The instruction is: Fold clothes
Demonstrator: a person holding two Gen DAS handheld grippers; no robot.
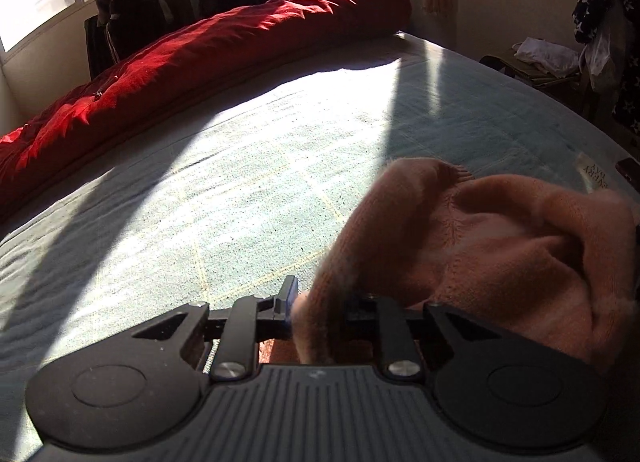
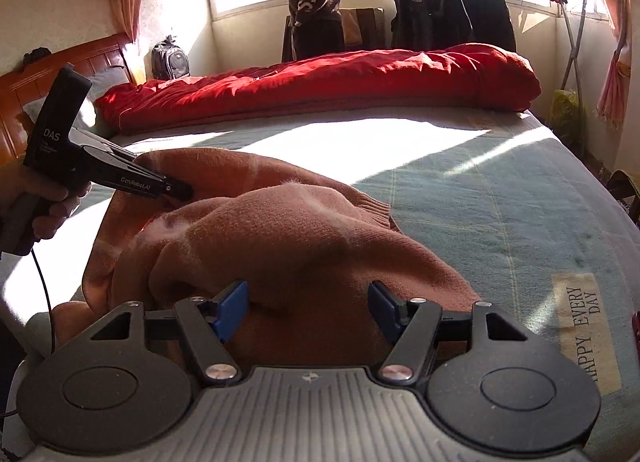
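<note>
A pink-orange knit sweater (image 2: 280,230) lies bunched on the pale green bed cover (image 2: 500,190). In the left wrist view my left gripper (image 1: 320,310) is shut on a fold of the sweater (image 1: 500,254), which rises between its fingers and spreads to the right. That gripper also shows in the right wrist view (image 2: 176,190), pinching the sweater's far left edge. My right gripper (image 2: 308,306) is open, its blue pads (image 2: 232,304) spread just above the near part of the sweater, holding nothing.
A rolled red duvet (image 2: 320,82) lies along the far side of the bed. A wooden headboard (image 2: 24,102) stands at left. Dark clothes hang on a rack (image 2: 448,14) by the window. A chair with clothes (image 1: 600,42) stands beside the bed.
</note>
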